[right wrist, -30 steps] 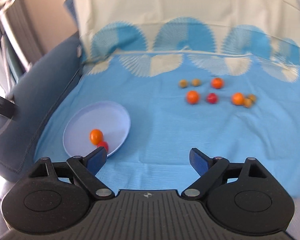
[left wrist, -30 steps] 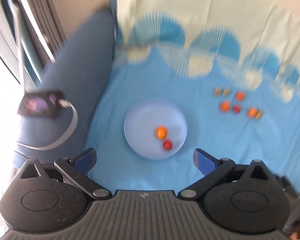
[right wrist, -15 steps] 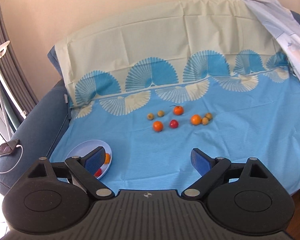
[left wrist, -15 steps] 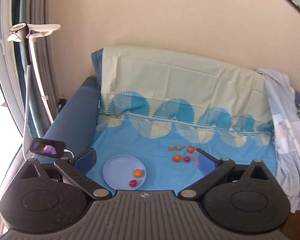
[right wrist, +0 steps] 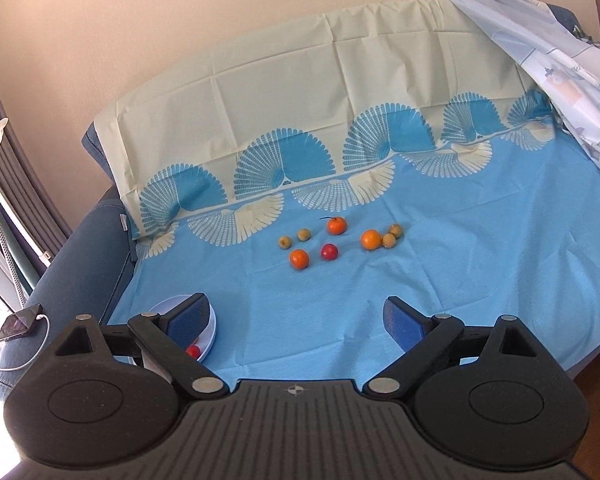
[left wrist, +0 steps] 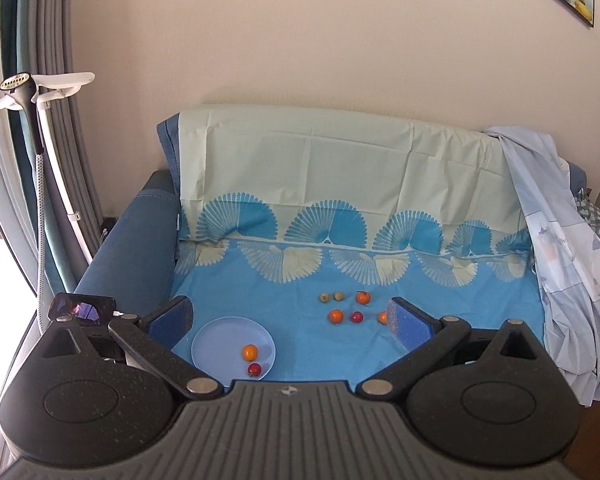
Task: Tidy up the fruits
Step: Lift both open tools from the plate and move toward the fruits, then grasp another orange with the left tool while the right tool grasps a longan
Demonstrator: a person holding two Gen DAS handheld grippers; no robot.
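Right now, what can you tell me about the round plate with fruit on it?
The plate is round, pale lilac-blue and looks like smooth plastic with a shallow raised rim. It lies flat on the blue bedsheet near the sofa's left armrest. An orange and a small red fruit rest on it, near its right side, close together.

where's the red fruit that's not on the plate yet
In the right wrist view the loose red fruit lies mid-sofa on the blue sheet, between two orange fruits.
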